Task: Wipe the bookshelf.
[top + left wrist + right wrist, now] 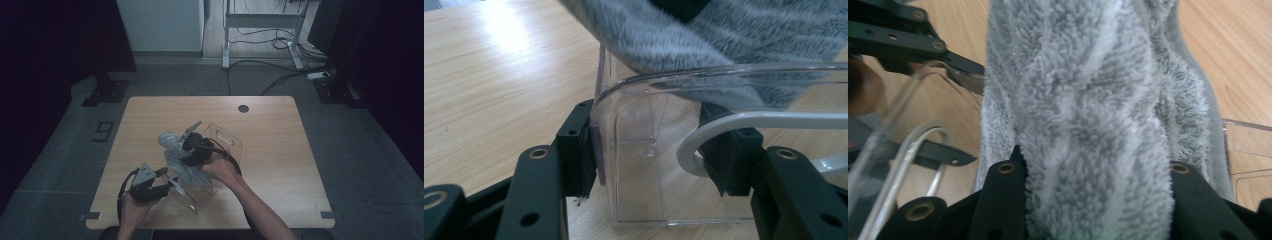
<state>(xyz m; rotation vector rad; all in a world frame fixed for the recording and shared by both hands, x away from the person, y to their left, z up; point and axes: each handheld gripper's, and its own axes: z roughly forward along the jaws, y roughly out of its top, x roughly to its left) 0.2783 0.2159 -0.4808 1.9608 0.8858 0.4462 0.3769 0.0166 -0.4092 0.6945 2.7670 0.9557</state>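
Observation:
A clear plastic container (226, 144) lies tilted on the wooden table (270, 130), its near end toward me. My left gripper (167, 181) is shut across that near end; in the left gripper view the pads (585, 150) press on the clear container (639, 165) from both sides. A grey fluffy cloth (174, 149), rolled long, hangs over the container's open side. My right gripper (194, 150) is shut on it. In the right gripper view the cloth (1088, 100) bulges between the jaws of the right gripper (1093, 185), and the left gripper's black jaw sits at the upper left.
A round cable hole (243, 108) sits near the table's far edge. Bare wood lies to the left, right and back of the container. Beyond the table are grey floor, cables (280, 75) and a white desk frame (260, 22).

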